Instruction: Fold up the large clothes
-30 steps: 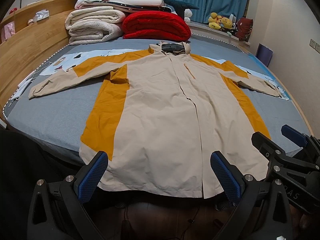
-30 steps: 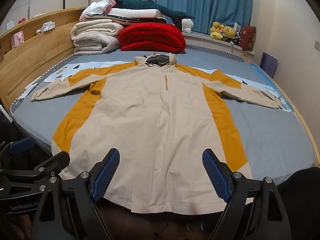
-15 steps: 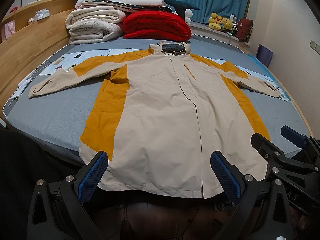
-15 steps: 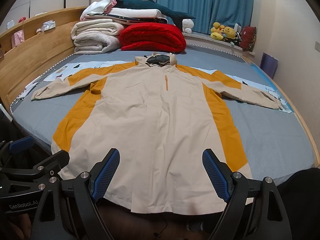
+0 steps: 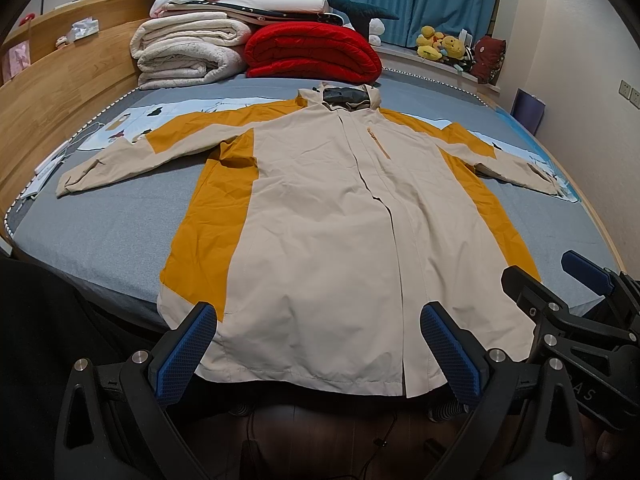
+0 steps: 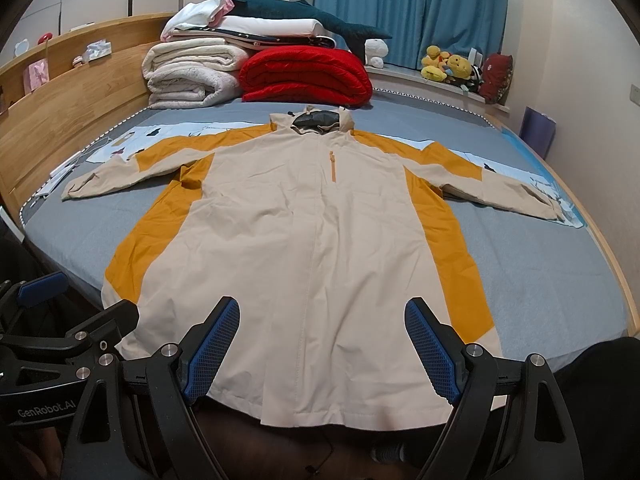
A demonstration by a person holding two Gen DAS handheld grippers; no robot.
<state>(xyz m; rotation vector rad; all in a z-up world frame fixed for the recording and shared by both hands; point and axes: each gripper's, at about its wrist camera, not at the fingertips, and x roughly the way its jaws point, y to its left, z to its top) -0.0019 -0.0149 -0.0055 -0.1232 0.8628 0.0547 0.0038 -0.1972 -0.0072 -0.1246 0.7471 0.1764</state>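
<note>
The coat [image 5: 332, 216] lies face up on the bed [image 5: 104, 236], spread flat, both sleeves out to the sides, hood toward the stacked blankets [image 5: 188, 52] and the red quilt [image 5: 312, 52], hem hanging a little over the near edge. Over the last second nothing about it has shifted: no fold, no lifted edge, sleeves where they were. You have barely moved either; both views match the earlier ones almost exactly. So the fold has not begun, and you are probably lining up for the first grab.

Your left hand-held gripper [image 5: 320, 354] hangs just short of the hem, fingers spread wide, nothing between them. Your right hand-held gripper [image 6: 322, 350] is the same: spread, empty, poised over the hem's middle.

The likely first step is a sleeve [image 6: 120, 178] brought across the chest. Both sleeves lie well away from you, so expect a long reach over slippery-looking fabric.
</note>
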